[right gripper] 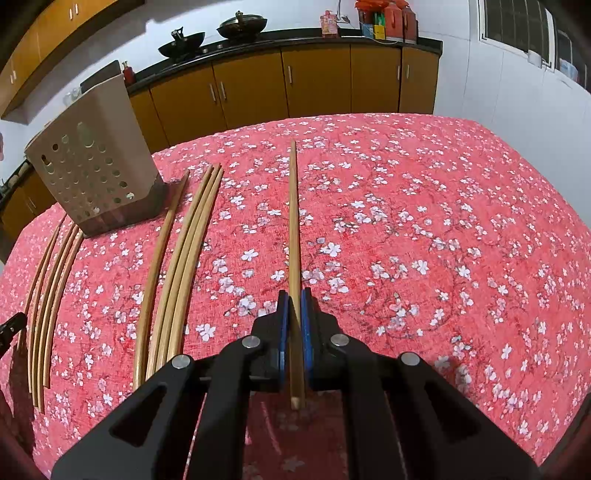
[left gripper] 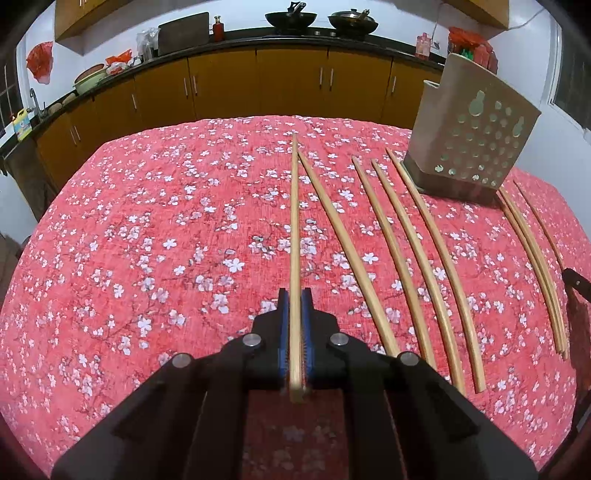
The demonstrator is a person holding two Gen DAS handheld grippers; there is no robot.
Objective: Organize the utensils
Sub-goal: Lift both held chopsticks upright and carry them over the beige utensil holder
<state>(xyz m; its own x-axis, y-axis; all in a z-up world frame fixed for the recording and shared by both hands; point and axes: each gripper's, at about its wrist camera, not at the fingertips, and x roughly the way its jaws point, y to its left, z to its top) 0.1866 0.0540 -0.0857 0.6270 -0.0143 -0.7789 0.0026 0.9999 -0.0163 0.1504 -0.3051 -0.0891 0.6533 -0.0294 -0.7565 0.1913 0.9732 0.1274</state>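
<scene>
My left gripper [left gripper: 294, 295] is shut on a wooden chopstick [left gripper: 294, 221] that points straight ahead over the red floral tablecloth. My right gripper [right gripper: 294, 297] is shut on another wooden chopstick [right gripper: 293, 221], also pointing forward. Several more chopsticks [left gripper: 413, 258] lie in a row on the cloth to the right of my left gripper; they also show in the right wrist view [right gripper: 181, 266], left of my right gripper. A beige perforated utensil holder [left gripper: 469, 147] stands upright at the far right in the left view and at the far left in the right wrist view [right gripper: 92, 162].
The table wears a red cloth with white blossoms [left gripper: 147, 240]. Behind it runs a kitchen counter with yellow cabinet doors [left gripper: 288, 81], woks [left gripper: 291, 18] and bottles. The other gripper's tip shows at the right edge [left gripper: 576, 284].
</scene>
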